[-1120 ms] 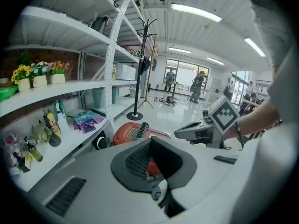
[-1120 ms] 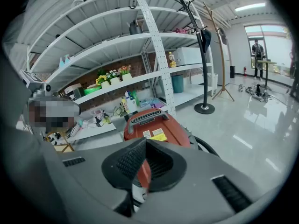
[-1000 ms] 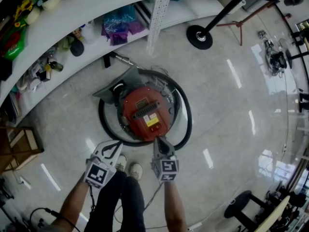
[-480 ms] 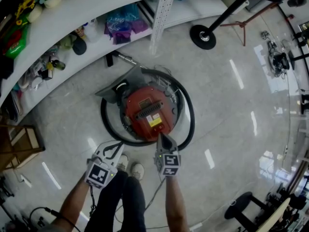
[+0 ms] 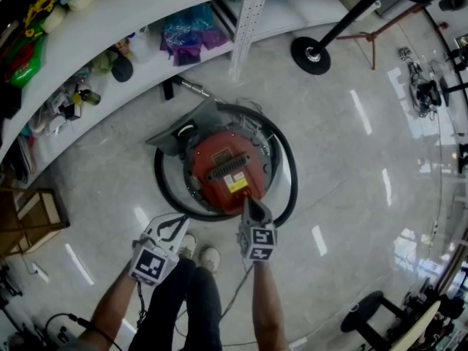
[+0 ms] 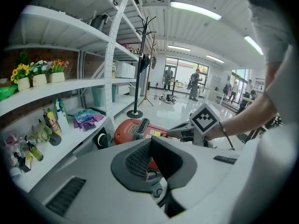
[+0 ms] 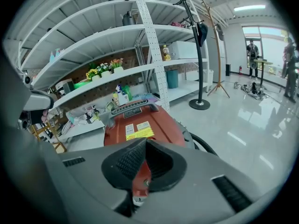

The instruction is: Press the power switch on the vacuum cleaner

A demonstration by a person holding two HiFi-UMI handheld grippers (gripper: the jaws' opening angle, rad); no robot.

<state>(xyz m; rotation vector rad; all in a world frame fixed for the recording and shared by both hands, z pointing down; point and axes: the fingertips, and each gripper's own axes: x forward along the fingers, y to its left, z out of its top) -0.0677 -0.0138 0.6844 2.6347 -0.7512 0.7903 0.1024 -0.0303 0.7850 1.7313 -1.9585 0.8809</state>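
Observation:
A round red vacuum cleaner (image 5: 225,170) sits on the glossy floor with a black handle and a yellow label on top; it also shows in the left gripper view (image 6: 133,129) and the right gripper view (image 7: 140,125). My right gripper (image 5: 247,200) is shut, its pointed tip on the vacuum's near rim just below the label. From the side, the right gripper (image 6: 184,130) lies against the red body. The right gripper's (image 7: 140,177) jaws are together low over the red shell. My left gripper (image 5: 174,221) is shut and holds nothing, off the vacuum's near left. The switch itself is hidden.
A black hose (image 5: 287,172) rings the vacuum. White shelves (image 5: 146,6) with bottles, flowers and a purple bag curve behind it. A coat stand's black base (image 5: 311,55) stands at the back right. A wooden crate (image 5: 29,218) is at left, and my shoes (image 5: 197,253) are below.
My right gripper has crept forward until its tip reaches the vacuum's near rim. The left gripper has stayed where it was.

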